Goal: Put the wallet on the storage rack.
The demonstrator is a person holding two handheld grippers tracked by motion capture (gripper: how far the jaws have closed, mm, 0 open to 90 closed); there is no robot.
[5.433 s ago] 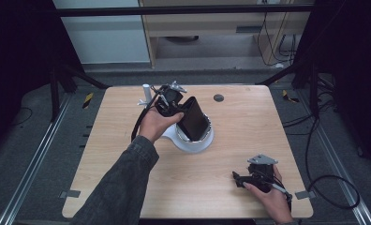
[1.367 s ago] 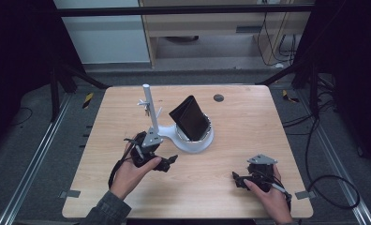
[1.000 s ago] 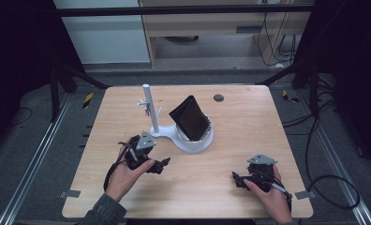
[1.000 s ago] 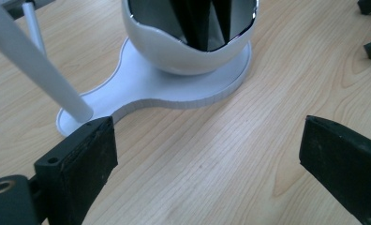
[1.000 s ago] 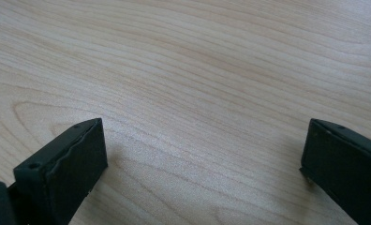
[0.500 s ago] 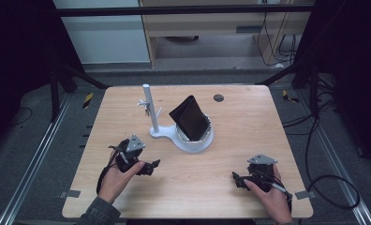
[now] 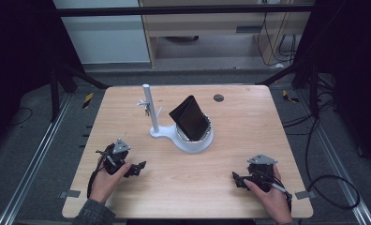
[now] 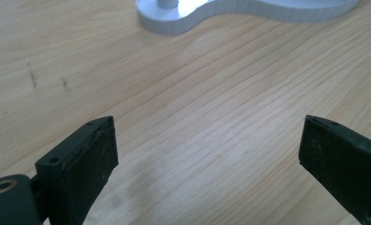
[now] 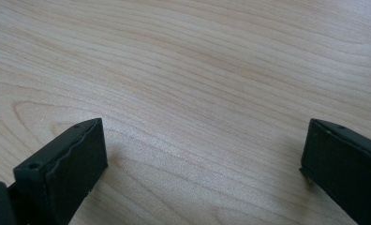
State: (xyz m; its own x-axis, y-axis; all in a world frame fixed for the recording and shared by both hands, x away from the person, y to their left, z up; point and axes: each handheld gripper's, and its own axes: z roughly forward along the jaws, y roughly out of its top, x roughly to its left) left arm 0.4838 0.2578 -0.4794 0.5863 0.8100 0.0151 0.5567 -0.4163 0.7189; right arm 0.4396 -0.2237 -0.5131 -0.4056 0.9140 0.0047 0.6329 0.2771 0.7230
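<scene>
A pale wooden desk (image 7: 249, 126) stands in a dim room. Near the middle of the desk, a little toward its far edge, sits a white stand (image 7: 172, 133) with a round cup at one end and a thin upright post (image 7: 148, 105) at the other. A black wallet (image 7: 189, 118) stands in the cup, tilted, its upper end leaning toward the post.

Near the desk's front left corner, a hand holds the left gripper (image 7: 137, 167) low over the wood, well apart from the stand. Its jaws are spread wide with nothing between them, and they point toward the middle of the desk. In the left gripper view, the stand's white base (image 8: 249, 14) lies ahead of the jaws.

Near the front right corner, the other hand holds the right gripper (image 7: 236, 180), also low over the bare desk. Its jaws are likewise wide apart and empty, pointing toward the left edge.
</scene>
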